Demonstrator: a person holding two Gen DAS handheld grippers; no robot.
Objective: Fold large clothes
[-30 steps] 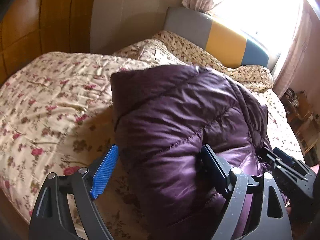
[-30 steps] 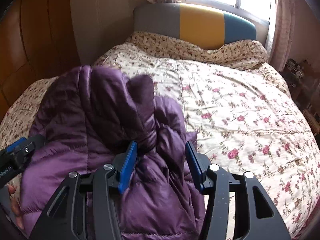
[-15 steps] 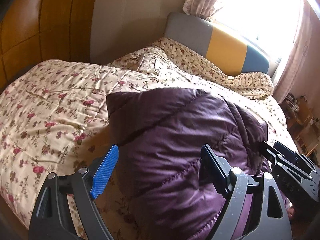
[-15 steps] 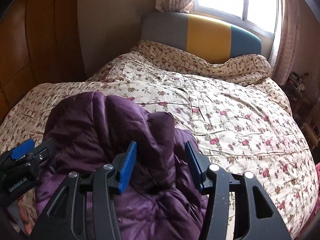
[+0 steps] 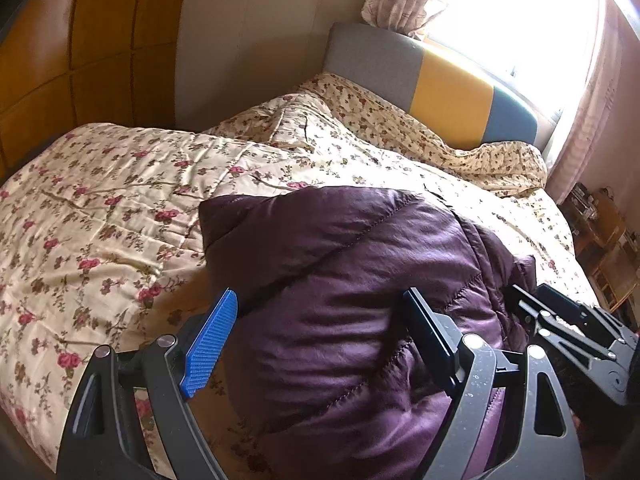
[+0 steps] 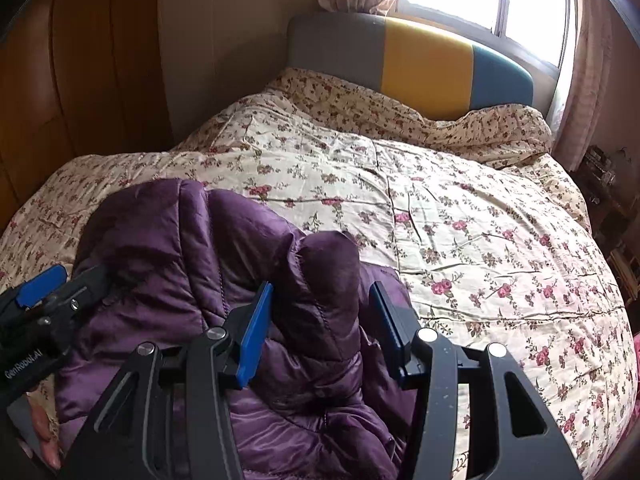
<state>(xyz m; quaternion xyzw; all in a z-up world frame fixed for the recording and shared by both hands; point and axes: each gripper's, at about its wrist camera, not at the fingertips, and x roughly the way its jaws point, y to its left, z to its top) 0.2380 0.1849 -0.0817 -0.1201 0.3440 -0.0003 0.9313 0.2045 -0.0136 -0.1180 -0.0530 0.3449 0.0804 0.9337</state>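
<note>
A purple quilted puffer jacket (image 5: 352,280) lies bunched on the near part of the bed; it also shows in the right wrist view (image 6: 192,256). My left gripper (image 5: 320,344) is open, its fingers standing wide on either side of the jacket's padded bulk. My right gripper (image 6: 320,328) is open, its fingers either side of a raised fold of the jacket. Each gripper shows in the other's view: the right one at the lower right (image 5: 568,336), the left one at the lower left (image 6: 44,300).
The bed carries a cream floral quilt (image 6: 460,216) with a rumpled floral blanket at its head. A grey, yellow and blue headboard (image 6: 420,60) stands under a bright window. Wooden wardrobe panels (image 5: 80,40) are on the left, cluttered shelves (image 5: 600,224) on the right.
Both grippers have drawn back and up from the jacket, so it looks smaller and lower. The jacket has settled flatter on the quilt. Both grippers stay open.
</note>
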